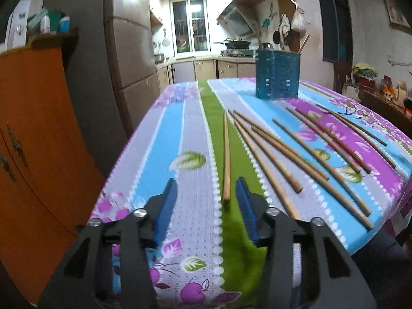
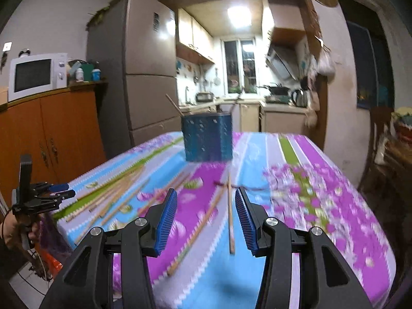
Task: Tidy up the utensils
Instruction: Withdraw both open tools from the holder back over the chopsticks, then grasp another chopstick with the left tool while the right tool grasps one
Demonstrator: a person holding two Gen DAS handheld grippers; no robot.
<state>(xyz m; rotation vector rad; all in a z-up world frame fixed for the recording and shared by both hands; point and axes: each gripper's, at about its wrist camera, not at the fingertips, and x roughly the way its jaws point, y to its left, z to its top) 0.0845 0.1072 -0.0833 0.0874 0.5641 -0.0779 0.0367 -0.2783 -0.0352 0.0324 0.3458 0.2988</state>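
Observation:
Several wooden chopsticks (image 1: 296, 152) lie fanned out on the striped, flowered tablecloth (image 1: 180, 134). One lone chopstick (image 1: 226, 154) lies along the green stripe, its near end between the tips of my left gripper (image 1: 206, 182), which is open and touches nothing. A blue perforated utensil holder (image 1: 277, 73) stands at the far end with a stick leaning inside. In the right wrist view my right gripper (image 2: 205, 191) is open over a chopstick (image 2: 230, 213) that lies close to its right pad, untouched. The holder (image 2: 207, 137) stands straight ahead. The left gripper (image 2: 67, 190) shows at the table's left edge.
An orange cabinet (image 2: 51, 128) with a microwave (image 2: 36, 76) and a tall fridge (image 2: 144, 77) stand to the left of the table. A chair and a cluttered side table (image 2: 396, 139) are on the right. A person's hand (image 2: 15, 229) holds the left gripper.

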